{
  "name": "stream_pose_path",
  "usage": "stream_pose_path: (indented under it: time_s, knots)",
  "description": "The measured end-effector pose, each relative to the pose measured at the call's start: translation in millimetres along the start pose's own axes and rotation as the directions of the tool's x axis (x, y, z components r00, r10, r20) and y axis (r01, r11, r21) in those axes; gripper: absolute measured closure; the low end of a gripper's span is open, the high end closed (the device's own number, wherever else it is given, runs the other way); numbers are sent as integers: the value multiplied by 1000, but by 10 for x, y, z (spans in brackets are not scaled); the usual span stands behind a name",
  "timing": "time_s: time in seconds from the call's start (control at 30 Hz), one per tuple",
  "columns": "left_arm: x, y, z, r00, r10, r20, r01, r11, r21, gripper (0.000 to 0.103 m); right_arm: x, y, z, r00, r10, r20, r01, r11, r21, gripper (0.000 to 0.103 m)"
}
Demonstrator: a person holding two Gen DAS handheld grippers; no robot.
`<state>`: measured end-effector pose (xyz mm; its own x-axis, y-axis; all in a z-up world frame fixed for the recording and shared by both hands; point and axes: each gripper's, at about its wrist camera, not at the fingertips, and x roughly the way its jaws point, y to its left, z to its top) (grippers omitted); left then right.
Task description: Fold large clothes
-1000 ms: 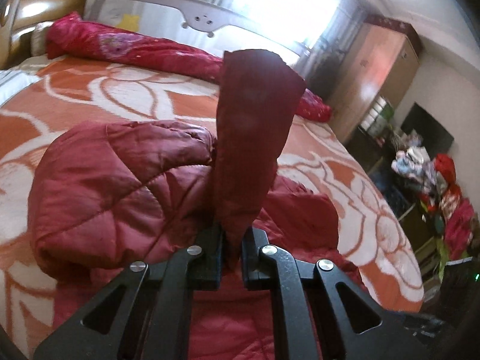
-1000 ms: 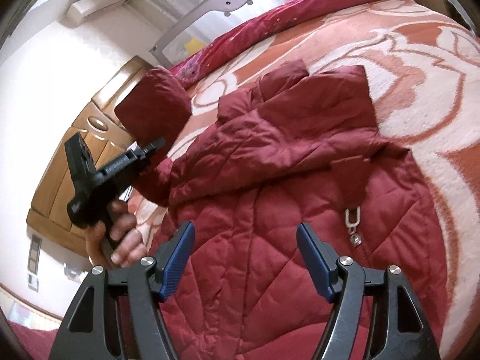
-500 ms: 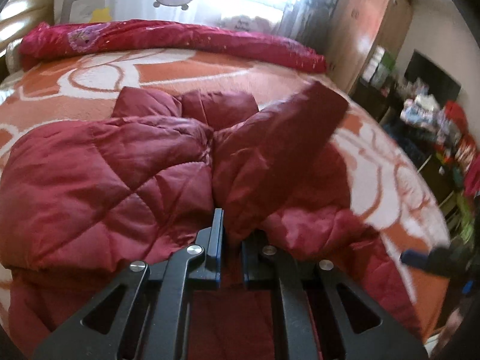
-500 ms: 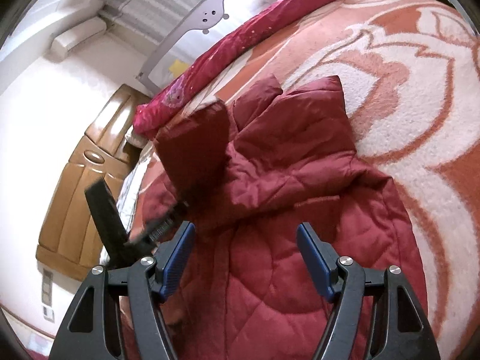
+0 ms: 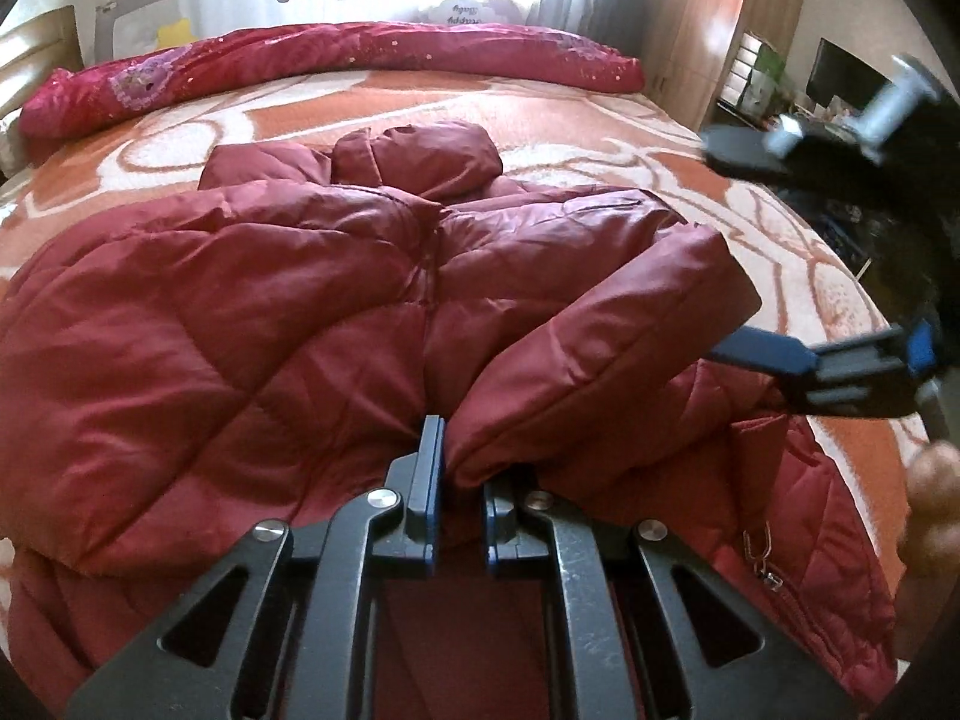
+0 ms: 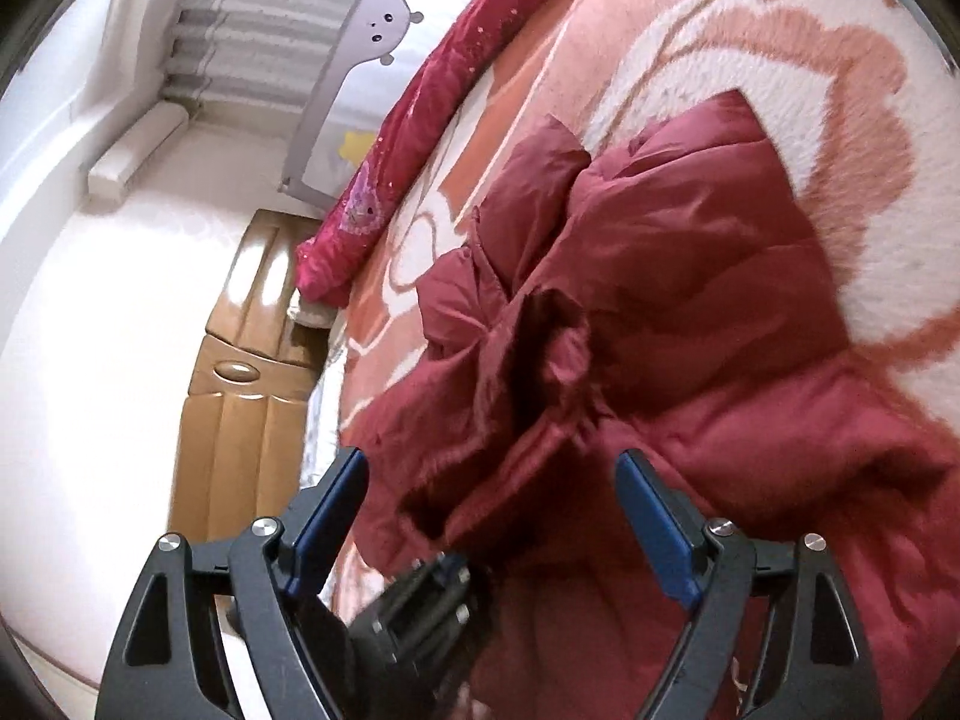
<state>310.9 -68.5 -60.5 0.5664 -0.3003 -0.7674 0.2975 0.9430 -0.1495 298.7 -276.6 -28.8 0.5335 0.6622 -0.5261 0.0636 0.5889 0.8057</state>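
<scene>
Dark red and quilted, the padded coat (image 5: pixel 252 324) lies spread on the bed (image 5: pixel 600 114), over an orange-and-white patterned blanket. The left hand-held gripper (image 5: pixel 459 480) is pinching the coat's sleeve (image 5: pixel 600 348), which is laid across the coat's front. The right hand-held gripper (image 6: pixel 492 516) hangs over the sleeve end; its blue pads (image 6: pixel 657 522) have just been opening, stand spread and press on nothing.

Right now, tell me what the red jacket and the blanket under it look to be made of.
Red jacket: likely a synthetic shell such as nylon, slightly glossy, with stitched quilting and puffy padding. Blanket: looks like a plush fleece, matte and fuzzy, with an orange and cream pattern. The exact fibres cannot be told.
</scene>
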Motion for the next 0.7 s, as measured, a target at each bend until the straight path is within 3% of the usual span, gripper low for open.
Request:
stream_pose_path:
  time_s: [0.07,0.1,0.13,0.17,0.2,0.23,0.4,0.57,0.7]
  knots:
    - [7,-10,-11,1000,4,-2,-4,1000,5,96,102,-25,64,1000,-5,-11,5,1000,10,19]
    - [6,-9,-11,1000,4,-4,-4,1000,6,96,149,-9,86,1000,-13,-18,13,1000,3,27]
    - [2,-1,-7,1000,1,-12,-1,1000,6,94,191,0,100,999,-22,-27,22,1000,-8,48]
    - [-14,11,-5,1000,-6,-18,6,1000,4,92,247,13,115,998,-44,-38,43,999,-22,60]
    - [-38,30,0,1000,-18,-25,18,1000,-1,89,282,16,127,997,-69,-45,68,997,-32,80]
    - [-84,59,0,999,-39,-30,39,999,-9,85,299,21,132,995,-93,-47,91,995,-41,87]
    - [-474,325,-97,993,-116,-18,114,990,-82,79,299,80,107,990,-137,-28,134,986,-101,93]
    - [-890,791,-32,996,-48,70,60,981,-187,79,206,223,71,988,-153,-9,149,976,-157,94]
    - [-980,1181,135,995,27,97,-3,971,-240,79,-36,441,67,983,-181,39,185,951,-246,94]
